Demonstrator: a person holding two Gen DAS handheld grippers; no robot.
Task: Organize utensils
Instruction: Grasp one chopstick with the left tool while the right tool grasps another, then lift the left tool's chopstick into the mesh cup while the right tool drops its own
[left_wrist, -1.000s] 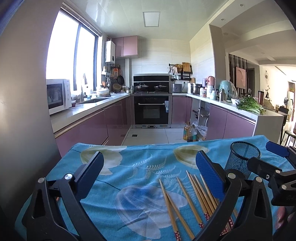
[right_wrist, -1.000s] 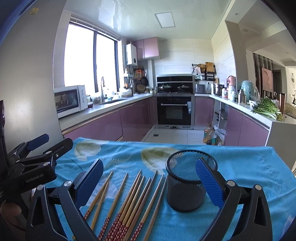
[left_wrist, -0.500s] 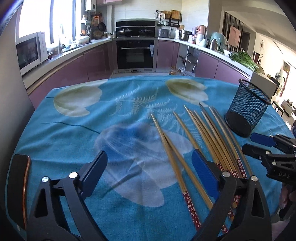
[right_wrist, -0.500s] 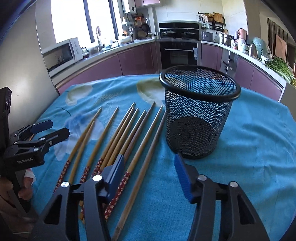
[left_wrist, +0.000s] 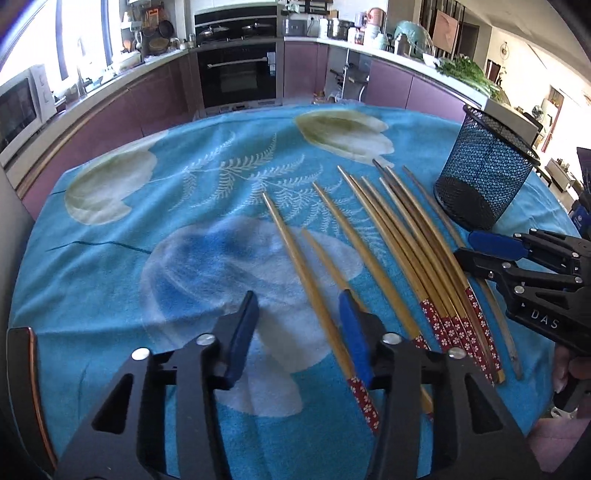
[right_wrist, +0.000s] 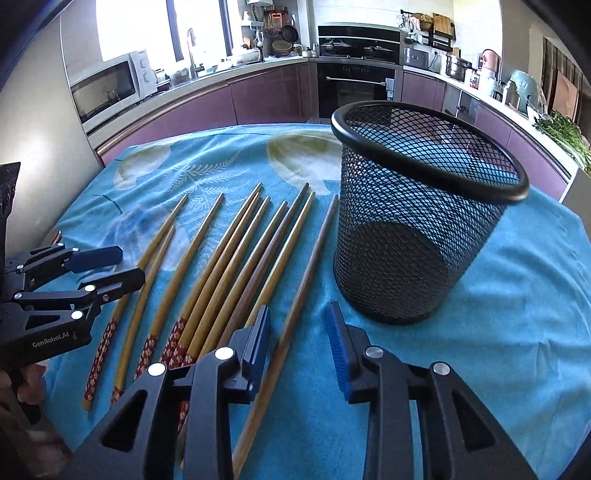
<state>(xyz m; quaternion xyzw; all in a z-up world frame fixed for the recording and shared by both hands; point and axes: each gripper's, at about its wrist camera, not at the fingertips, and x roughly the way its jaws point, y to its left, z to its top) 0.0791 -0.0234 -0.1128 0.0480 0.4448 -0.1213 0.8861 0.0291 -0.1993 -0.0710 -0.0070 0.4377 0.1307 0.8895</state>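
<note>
Covering the table, a blue floral cloth fronts purple kitchen cabinets; both grippers are closing, unclamped.

Left gripper hides the chopsticks' handle ends

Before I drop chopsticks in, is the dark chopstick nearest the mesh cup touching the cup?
Apart. The right wrist view shows blue cloth between the dark chopstick and the mesh cup along its whole length.
</note>
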